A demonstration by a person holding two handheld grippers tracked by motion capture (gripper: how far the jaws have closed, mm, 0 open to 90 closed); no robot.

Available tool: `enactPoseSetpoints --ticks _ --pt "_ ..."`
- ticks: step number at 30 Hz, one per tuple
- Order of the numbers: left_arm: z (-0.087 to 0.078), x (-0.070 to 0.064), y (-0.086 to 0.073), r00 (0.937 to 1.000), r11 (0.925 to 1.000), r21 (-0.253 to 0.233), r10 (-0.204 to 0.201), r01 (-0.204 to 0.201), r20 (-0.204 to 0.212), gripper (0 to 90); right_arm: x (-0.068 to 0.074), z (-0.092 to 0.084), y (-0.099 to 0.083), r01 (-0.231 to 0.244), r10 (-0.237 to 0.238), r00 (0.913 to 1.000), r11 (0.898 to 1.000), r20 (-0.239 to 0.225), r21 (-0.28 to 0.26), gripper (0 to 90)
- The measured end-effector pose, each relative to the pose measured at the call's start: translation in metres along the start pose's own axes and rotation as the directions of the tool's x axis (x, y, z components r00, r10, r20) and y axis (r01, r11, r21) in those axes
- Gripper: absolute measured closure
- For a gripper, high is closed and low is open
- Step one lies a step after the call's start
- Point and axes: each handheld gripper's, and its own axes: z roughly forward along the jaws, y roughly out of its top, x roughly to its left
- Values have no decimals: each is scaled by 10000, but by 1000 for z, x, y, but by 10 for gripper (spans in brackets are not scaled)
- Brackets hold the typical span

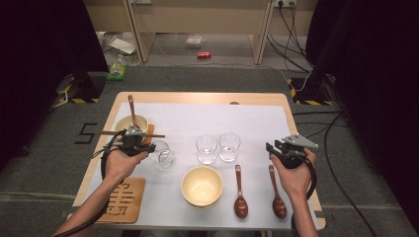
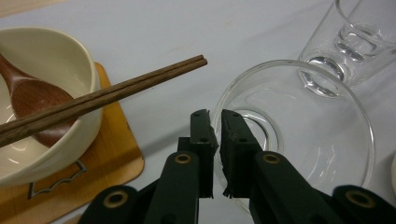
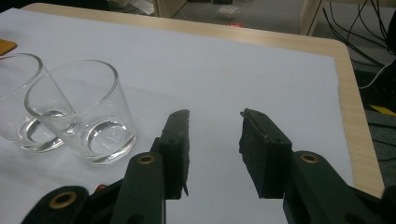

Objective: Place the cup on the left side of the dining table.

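My left gripper (image 2: 215, 116) pinches the glass (image 2: 299, 135) rim, left of centre near the bowl (image 2: 42, 102). Keep it level, move slowly. Right gripper (image 3: 215, 119) spread, idle.

On the white-covered wooden table (image 1: 257, 116), the left tool (image 1: 148, 148) grips a clear tilted glass (image 1: 164, 155) at nine o'clock from two upright clear glasses (image 1: 218, 147). The right tool (image 1: 272, 147) hovers at three o'clock, above two brown wooden spoons (image 1: 259, 192).

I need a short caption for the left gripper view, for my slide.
Left gripper pinching the rim of a tilted glass, beside chopsticks resting across a bowl.
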Motion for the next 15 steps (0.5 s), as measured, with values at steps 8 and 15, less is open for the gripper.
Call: enactPoseSetpoints --ticks 8,15 --pt "-1 6 -7 10000 9998 204 -64 65 -76 831 2 1 2 54 -54 10000 10000 -7 -5 622" --pt "-1 9 -10 9999 9987 507 -1 9 -159 832 4 3 3 73 -73 10000 10000 -41 58 622"
